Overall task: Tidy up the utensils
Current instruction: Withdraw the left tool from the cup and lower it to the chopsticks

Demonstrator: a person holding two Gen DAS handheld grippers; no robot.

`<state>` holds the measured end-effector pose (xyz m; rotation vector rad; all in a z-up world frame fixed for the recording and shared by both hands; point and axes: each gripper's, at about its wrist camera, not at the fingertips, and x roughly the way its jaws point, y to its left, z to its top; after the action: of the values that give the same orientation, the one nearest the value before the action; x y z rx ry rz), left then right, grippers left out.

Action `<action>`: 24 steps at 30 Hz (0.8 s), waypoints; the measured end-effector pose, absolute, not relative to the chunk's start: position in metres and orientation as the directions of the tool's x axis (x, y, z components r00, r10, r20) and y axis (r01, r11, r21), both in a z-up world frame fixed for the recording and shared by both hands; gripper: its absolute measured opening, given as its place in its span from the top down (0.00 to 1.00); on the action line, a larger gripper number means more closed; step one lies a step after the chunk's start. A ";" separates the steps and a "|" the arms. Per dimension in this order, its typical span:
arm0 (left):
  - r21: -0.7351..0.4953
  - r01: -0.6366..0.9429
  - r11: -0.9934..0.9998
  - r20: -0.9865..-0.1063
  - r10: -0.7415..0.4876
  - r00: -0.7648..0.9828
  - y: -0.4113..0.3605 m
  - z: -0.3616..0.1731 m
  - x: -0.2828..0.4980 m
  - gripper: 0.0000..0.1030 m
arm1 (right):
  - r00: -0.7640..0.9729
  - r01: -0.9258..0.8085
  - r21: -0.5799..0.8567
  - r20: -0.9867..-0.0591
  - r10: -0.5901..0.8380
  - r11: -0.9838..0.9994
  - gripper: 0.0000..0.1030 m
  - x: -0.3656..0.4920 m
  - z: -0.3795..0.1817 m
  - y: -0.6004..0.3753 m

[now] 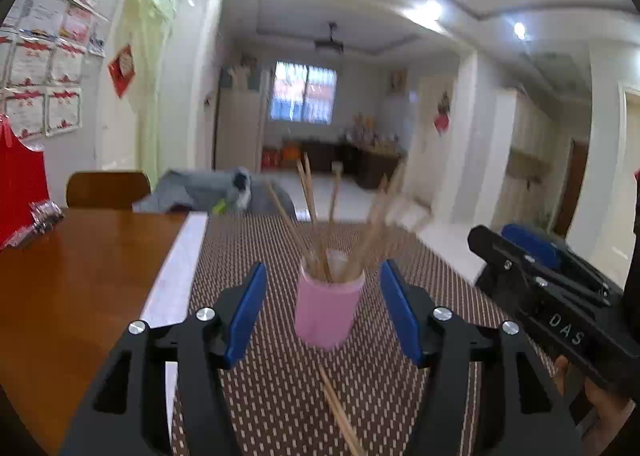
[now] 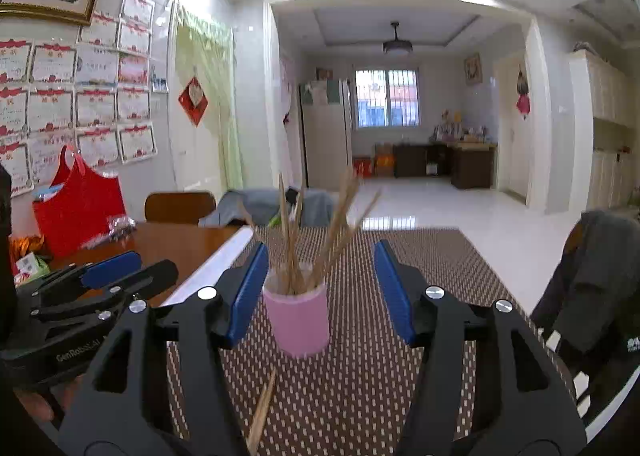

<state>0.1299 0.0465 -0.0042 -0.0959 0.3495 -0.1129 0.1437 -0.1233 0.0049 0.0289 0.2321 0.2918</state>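
Standing upright on the patterned mat (image 1: 420,256) at the middle of the bench (image 1: 80,276), the pink cup (image 1: 328,312) holds a fan of wooden chopsticks (image 1: 320,224) that lean out toward 11, 12 and 1 o'clock above its rim. Both tools face it from the near side. The left gripper (image 1: 323,312) has its jaws spread wide with the cup seen between the blue pads, clear of both; nothing is pinched. The right gripper (image 2: 320,296) likewise has its jaws spread and empty, the cup again framed between them without contact. One loose pair of chopsticks (image 1: 340,412) lies flat on the mat at 6 o'clock from the cup, just short of its base, pointing roughly toward it.

That pair looks like the piece left to tidy. To do it well, one gripper should probably drop low over the mat and close across the sticks near their middle, so they lift level rather than pivot. The other can steady the cup, since it is light and top-heavy with the load leaning outward. Tipping the sticks upright before lowering them should avoid knocking those already inside.
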 end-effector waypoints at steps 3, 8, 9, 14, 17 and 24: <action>-0.099 0.088 0.991 -0.421 -0.122 0.899 0.044 -0.024 0.131 0.43 | 0.915 -0.283 0.067 -0.281 0.291 0.957 0.46 0.141 -0.015 -0.127; -0.138 0.067 0.988 -0.568 -0.135 0.812 0.043 -0.063 0.138 0.43 | 0.873 -0.293 0.091 -0.379 0.306 0.952 0.46 0.142 -0.044 -0.132; -0.145 0.059 0.988 -0.588 -0.134 0.797 0.044 -0.070 0.139 0.43 | 0.865 -0.294 0.093 -0.398 0.306 0.951 0.46 0.142 -0.050 -0.132; -0.143 0.044 0.989 -0.641 -0.127 0.757 0.038 -0.094 0.138 0.43 | 0.828 -0.300 0.106 -0.464 0.314 0.948 0.46 0.140 -0.073 -0.136; -0.133 0.055 0.990 -0.665 -0.130 0.735 0.035 -0.105 0.139 0.43 | 0.808 -0.302 0.116 -0.496 0.318 0.946 0.44 0.140 -0.084 -0.138; -0.103 0.058 0.993 -0.709 -0.114 0.696 0.032 -0.124 0.141 0.43 | 0.772 -0.297 0.123 -0.553 0.313 0.947 0.42 0.144 -0.106 -0.140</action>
<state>0.1408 0.0323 -0.1237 -0.0743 0.7951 -0.0955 0.1442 -0.1399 -0.1058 0.0288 0.6048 0.3306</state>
